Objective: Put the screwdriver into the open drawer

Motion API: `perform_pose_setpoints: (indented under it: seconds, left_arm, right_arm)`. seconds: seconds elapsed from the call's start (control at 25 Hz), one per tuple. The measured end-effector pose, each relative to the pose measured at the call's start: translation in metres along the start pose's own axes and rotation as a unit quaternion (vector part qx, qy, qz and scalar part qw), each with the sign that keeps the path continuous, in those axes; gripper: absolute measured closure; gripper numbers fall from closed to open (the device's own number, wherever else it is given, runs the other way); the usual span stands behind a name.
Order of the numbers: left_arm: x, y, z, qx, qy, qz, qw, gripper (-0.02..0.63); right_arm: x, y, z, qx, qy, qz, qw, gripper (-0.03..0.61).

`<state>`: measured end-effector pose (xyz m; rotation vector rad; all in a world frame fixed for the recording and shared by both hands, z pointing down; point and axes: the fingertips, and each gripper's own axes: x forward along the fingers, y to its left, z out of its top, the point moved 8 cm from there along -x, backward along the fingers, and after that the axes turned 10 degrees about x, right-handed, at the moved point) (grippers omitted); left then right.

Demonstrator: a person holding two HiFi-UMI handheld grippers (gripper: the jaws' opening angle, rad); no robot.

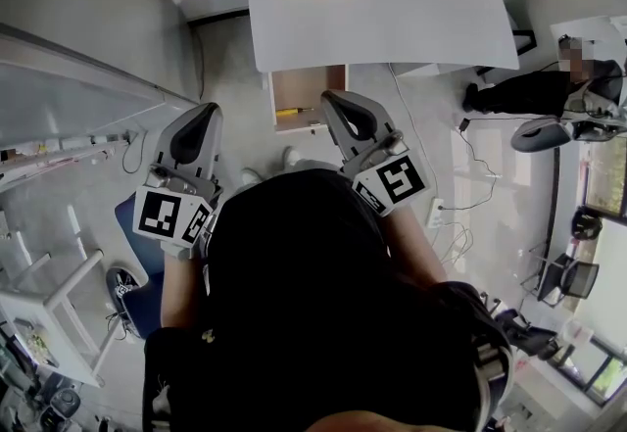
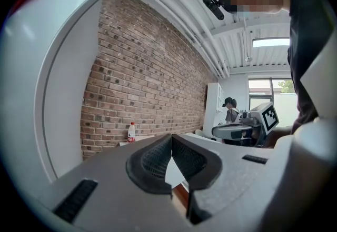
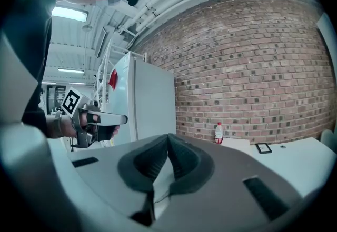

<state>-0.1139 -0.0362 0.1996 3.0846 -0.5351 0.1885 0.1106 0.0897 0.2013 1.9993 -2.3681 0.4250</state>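
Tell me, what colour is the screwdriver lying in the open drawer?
Yellow. The slim screwdriver in the wooden drawer shows best in the head view.

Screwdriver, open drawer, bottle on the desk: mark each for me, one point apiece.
screwdriver point(image 1: 289, 112), head view, on its yellow handle.
open drawer point(image 1: 315, 87), head view, on the bare bottom panel.
bottle point(image 3: 218, 134), right gripper view, on the middle of its body.
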Motion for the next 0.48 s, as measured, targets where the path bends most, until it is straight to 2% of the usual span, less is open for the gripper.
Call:
perform_pose_setpoints:
  seconds: [0.48]
  left_arm:
    - [-0.026,-0.009,-0.011,-0.008,0.007,0.015,0.9998,0.609]
  right_arm:
    - [-0.013,0.01,-0.007,-0.001,0.006,-0.002,1.0,0.568]
